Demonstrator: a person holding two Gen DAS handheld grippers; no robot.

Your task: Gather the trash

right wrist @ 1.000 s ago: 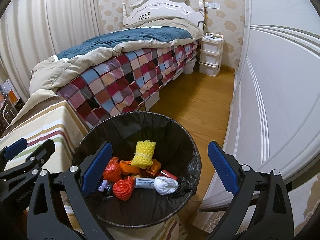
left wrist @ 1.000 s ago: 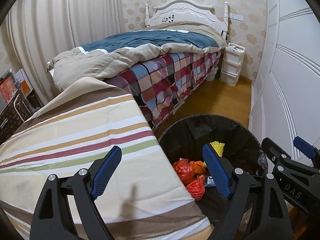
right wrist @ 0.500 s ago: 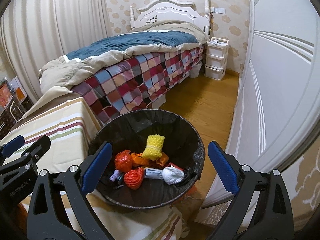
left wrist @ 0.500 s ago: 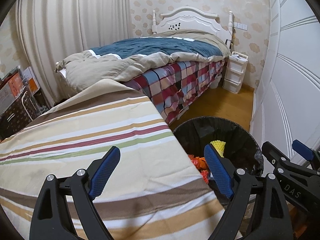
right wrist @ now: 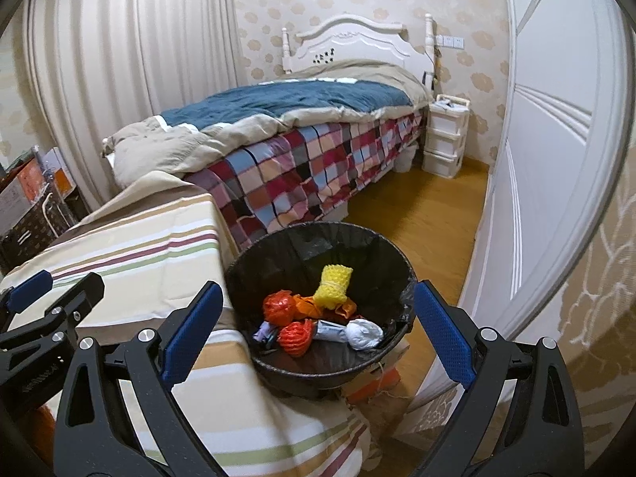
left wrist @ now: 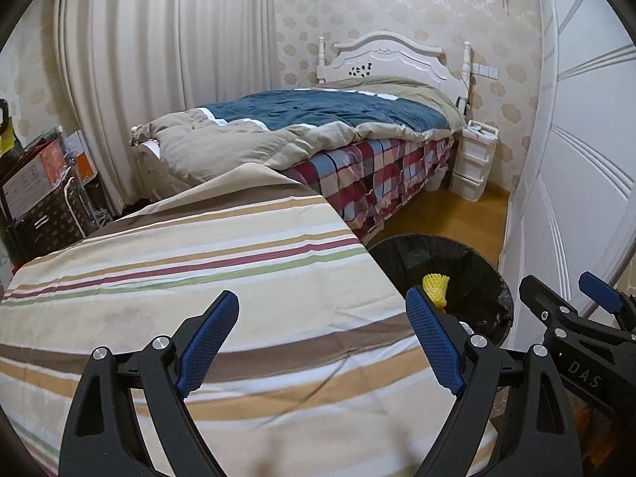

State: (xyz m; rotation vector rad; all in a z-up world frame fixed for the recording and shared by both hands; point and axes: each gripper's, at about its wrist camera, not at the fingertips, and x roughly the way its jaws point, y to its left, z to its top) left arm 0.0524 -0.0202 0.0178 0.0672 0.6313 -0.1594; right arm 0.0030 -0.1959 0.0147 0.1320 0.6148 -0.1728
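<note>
Your room view: bed (right wrist: 302, 147) with a plaid sheet and a blue-and-beige quilt runs back to a white headboard (right wrist: 349, 41); white wardrobe doors (right wrist: 556, 127) fill the right side, pleated curtain (right wrist: 119, 59) the left. White drawer unit (right wrist: 445, 135) stands beside the head of the bed, on the wood floor (right wrist: 421, 214).

Nearer you, the striped-cloth surface (left wrist: 198, 270) takes most of the left wrist view; nothing lies on the part you can see. Boxes and a dark patterned case (left wrist: 43, 206) sit at its far left.

Black-lined trash bin (right wrist: 381, 254) stands just beside the surface's right corner, between it and the wardrobe. The trash is inside the bin: yellow foam net (right wrist: 333, 281) toward the back, upright; two orange-red net balls (right wrist: 278, 308) at the front left; a white crumpled wad (right wrist: 363, 333) at the front right, touching a small wrapped packet (right wrist: 330, 328). Orange scraps lie between them. Something purple at the front left is too small to name.

Your left hand-held gripper (left wrist: 322, 342) hovers over the surface, jaws spread wide, nothing between them. Your right hand-held gripper (right wrist: 318, 338) hangs above the bin's near rim, jaws spread wide, pinching nothing; the trash shows between the fingers but below them, apart from the pads.
</note>
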